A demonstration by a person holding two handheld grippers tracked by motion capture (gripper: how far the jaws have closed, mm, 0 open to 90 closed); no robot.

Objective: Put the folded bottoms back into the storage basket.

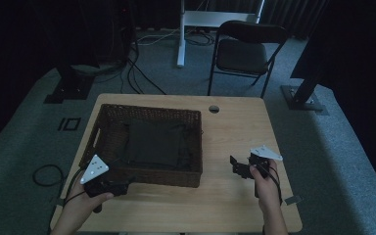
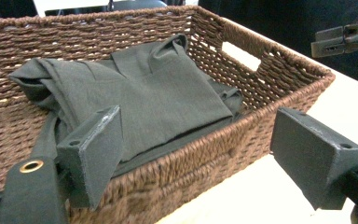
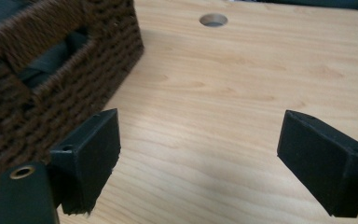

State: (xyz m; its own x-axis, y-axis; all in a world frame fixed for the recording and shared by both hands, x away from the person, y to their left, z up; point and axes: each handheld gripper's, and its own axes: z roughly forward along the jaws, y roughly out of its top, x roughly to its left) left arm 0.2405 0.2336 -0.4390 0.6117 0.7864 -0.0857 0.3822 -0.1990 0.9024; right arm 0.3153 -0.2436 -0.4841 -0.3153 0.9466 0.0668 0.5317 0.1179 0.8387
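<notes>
Folded dark cloth (image 2: 135,93) lies in basket (image 1: 108,147) on counter (image 1: 235,196), just ahead of left tongs (image 2: 191,154), jaws wide, empty, straddling near rim. Right tongs (image 3: 196,158) also open, beside basket, farther off; left's nearer.

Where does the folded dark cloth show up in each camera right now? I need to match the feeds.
High view: the folded cloth lies in the middle of the wicker basket, left of centre.
Left gripper view: it lies centre-left inside the basket, beyond the near wall.
Right gripper view: a dark strip, probably the cloth, shows through the handle slot at upper left.
Shared landmark: the basket's woven wall.
</notes>
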